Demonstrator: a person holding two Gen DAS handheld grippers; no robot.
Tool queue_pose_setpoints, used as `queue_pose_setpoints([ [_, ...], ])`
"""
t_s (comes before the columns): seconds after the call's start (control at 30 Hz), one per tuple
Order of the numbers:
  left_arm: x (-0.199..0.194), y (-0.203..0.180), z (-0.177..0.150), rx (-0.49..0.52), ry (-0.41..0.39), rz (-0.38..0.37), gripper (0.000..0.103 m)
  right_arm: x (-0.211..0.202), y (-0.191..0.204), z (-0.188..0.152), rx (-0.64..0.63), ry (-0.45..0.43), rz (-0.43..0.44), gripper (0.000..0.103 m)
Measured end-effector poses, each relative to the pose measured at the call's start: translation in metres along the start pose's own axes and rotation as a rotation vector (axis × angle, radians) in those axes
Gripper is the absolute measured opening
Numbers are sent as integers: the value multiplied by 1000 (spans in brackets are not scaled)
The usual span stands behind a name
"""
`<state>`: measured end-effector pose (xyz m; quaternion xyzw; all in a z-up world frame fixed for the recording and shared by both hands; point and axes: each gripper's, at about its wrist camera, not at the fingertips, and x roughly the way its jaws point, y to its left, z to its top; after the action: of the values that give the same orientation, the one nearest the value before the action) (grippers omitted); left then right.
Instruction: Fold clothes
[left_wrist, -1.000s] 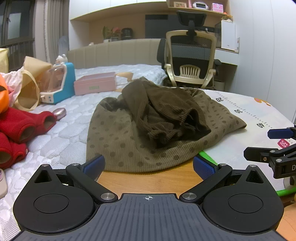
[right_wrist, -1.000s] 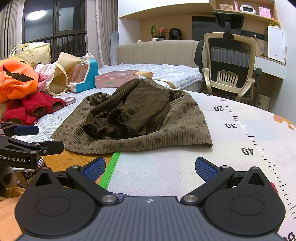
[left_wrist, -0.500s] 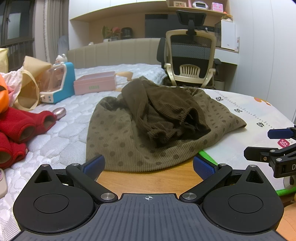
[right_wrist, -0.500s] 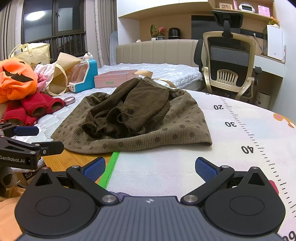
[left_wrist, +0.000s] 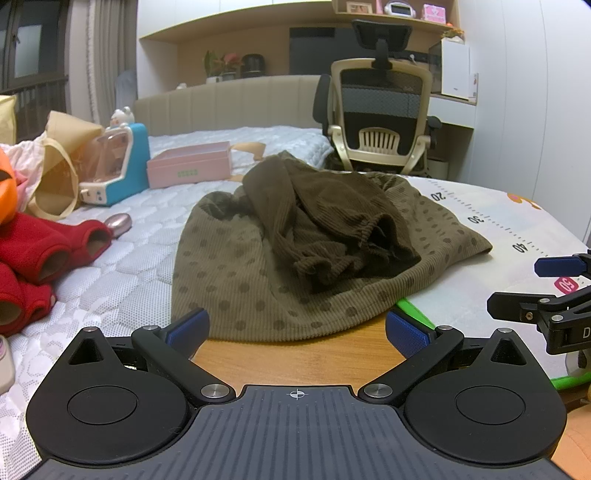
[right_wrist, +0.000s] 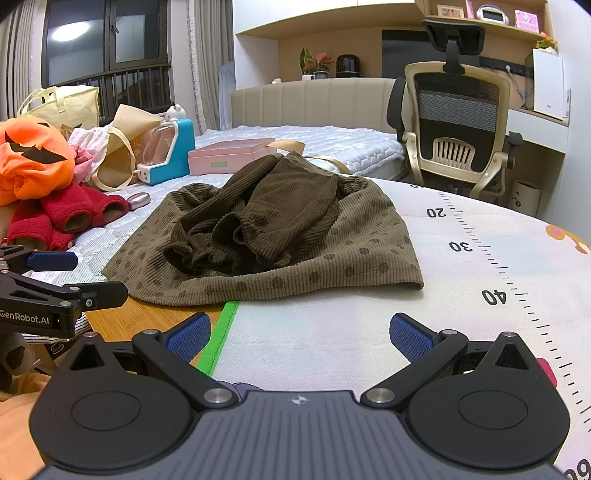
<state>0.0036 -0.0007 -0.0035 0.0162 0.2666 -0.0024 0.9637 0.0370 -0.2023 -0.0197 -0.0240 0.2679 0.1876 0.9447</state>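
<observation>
Olive corduroy with darker dots makes up the garment (left_wrist: 258, 266) that is spread ahead of both grippers, with a plain dark brown garment (left_wrist: 332, 221) bunched on top of it. The dotted piece is draped partly over a quilted white mattress (left_wrist: 122, 258), partly over a wooden board (left_wrist: 295, 365) and partly over a white mat (right_wrist: 480, 277) printed with a ruler scale and edged in green. The left gripper (left_wrist: 297, 326) is held wide apart just short of the near hem, with nothing between its blue pads. The right gripper (right_wrist: 299, 332) is likewise spread wide and empty above the mat, near the hem. Red fleece clothing (left_wrist: 33, 258) is seen to the left on the mattress, beside an orange pumpkin-faced item (right_wrist: 29, 162). A pink box (left_wrist: 188, 170) and an office chair (left_wrist: 380, 114) are seen farther back.
</observation>
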Motion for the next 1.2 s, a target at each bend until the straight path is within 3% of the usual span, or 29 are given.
queue_pose_setpoints([
  [0.8, 0, 1, 0, -1, 2, 1, 103, 2, 2, 0, 0, 8, 2, 103],
  [1.2, 12, 10, 11, -24, 45, 1, 103, 11, 0, 14, -35, 55, 59, 103],
])
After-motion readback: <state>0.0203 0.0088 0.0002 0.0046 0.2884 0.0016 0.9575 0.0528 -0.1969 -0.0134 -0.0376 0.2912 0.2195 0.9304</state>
